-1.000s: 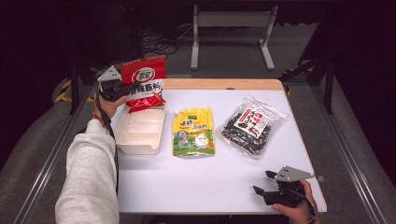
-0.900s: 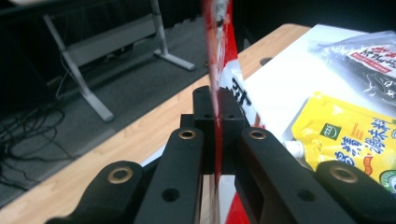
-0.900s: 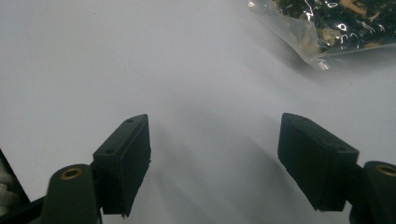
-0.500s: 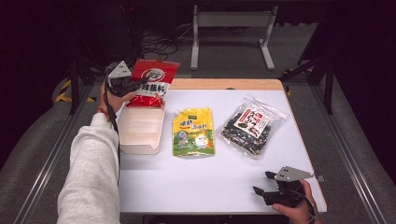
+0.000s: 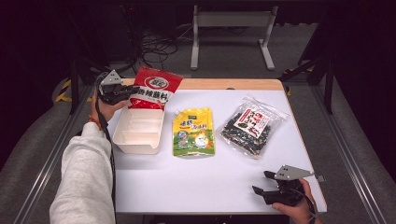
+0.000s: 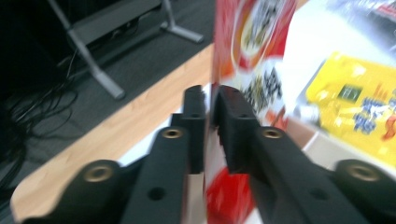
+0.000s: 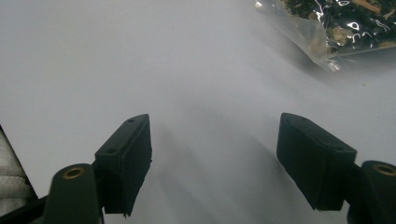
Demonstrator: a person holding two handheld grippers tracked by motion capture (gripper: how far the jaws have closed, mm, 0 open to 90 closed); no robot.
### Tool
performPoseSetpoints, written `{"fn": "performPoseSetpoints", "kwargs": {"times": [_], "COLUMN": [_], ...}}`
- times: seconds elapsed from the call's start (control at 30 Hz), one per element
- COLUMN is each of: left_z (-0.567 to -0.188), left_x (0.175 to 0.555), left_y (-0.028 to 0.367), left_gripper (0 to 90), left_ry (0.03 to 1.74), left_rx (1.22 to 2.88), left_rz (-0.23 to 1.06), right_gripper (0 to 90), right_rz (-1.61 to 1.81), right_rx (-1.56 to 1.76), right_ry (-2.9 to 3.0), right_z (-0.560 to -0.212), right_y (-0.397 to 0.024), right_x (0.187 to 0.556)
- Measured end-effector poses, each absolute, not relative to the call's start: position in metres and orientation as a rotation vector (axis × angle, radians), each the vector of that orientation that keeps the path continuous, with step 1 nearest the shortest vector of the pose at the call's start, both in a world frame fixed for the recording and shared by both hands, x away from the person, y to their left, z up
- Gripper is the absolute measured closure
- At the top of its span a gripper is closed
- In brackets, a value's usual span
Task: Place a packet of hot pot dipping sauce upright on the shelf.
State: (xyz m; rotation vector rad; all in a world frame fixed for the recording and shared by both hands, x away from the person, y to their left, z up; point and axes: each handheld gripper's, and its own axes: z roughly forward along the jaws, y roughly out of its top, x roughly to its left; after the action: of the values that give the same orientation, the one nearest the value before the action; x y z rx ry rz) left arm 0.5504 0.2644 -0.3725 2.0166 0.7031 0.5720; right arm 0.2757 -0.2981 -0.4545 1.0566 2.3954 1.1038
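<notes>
White table (image 5: 196, 186), dark room. High view: left gripper (image 5: 122, 93) pinches red packet (image 5: 156, 87) over tray (image 5: 139, 135), likely to drop it in; right gripper (image 5: 265, 184) rests idle. Left gripper view: jaws clamp packet edge. Right gripper view: jaws wide, nothing held.

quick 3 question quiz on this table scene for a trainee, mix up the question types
1. True or false: the left gripper is shut on the red packet.
2. What lies between the white tray and the dark clear bag? A) a bottle B) a yellow pouch C) a bowl
3. Fill in: the right gripper has its jaws ____.

Key: 1 true; 2 B; 3 open
</notes>
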Motion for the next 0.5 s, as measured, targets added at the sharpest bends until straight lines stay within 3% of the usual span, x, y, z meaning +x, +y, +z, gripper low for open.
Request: {"fn": "performPoseSetpoints", "kwargs": {"times": [0.17,0.5], "left_z": [-0.3772,-0.3784], "left_x": [0.548,0.5495], "left_y": [0.2616,0.2559], "left_gripper": [89.9,90.0], "left_ry": [0.734,0.8], "left_rx": [2.004,2.086], "left_rz": [0.574,0.599], "right_gripper": [26.8,26.9], "right_rz": [1.108,1.095], "right_rx": [1.034,1.01], "right_ry": [2.412,2.432], "right_z": [-0.4535,-0.4541], "right_y": [-0.2949,-0.2919], "right_x": [0.2761,0.2768]}}
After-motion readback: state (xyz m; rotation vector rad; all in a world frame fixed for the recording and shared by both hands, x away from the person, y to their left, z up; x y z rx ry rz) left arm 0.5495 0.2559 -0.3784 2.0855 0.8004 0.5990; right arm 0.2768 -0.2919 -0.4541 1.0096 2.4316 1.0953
